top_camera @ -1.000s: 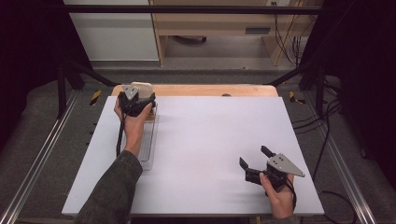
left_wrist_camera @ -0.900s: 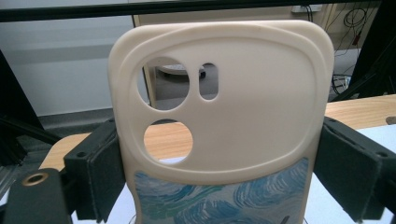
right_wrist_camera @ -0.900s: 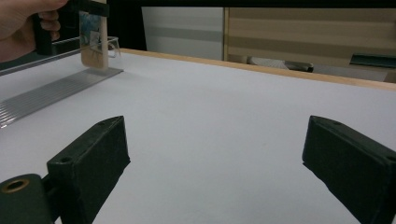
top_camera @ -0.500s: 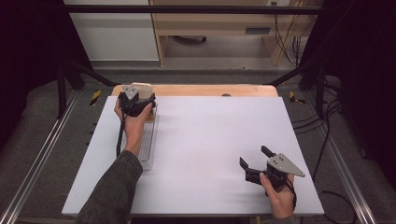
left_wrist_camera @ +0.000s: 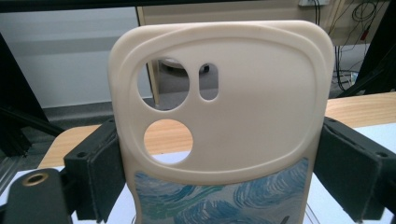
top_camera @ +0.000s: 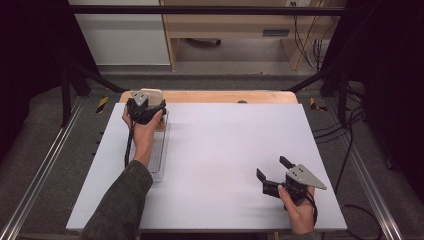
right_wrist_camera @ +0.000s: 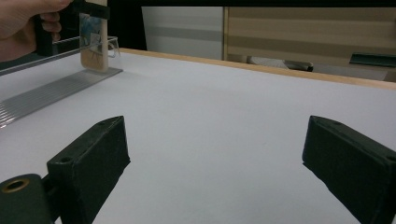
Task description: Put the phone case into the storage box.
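A cream phone case point(left_wrist_camera: 224, 116) with camera cut-outs and a blue swirl print stands upright between the pads of my left gripper point(left_wrist_camera: 223, 182), which is shut on its sides. In the high view this gripper point(top_camera: 145, 107) is at the far left of the table and holds the phone case point(top_camera: 151, 94) over the far end of a clear ribbed rack point(top_camera: 159, 155). My right gripper point(top_camera: 271, 167) rests near the front right of the table. It is open, with nothing between its jaws. The right gripper view looks past its own gripper point(right_wrist_camera: 215, 158) to the phone case point(right_wrist_camera: 93, 42) and the rack point(right_wrist_camera: 46, 95) far off.
A white board point(top_camera: 225, 150) covers the table, and a strip of bare wood point(top_camera: 225, 96) shows along its far edge. Metal rails point(top_camera: 45, 170) run down both sides. Behind the table are a cabinet and cables on the floor.
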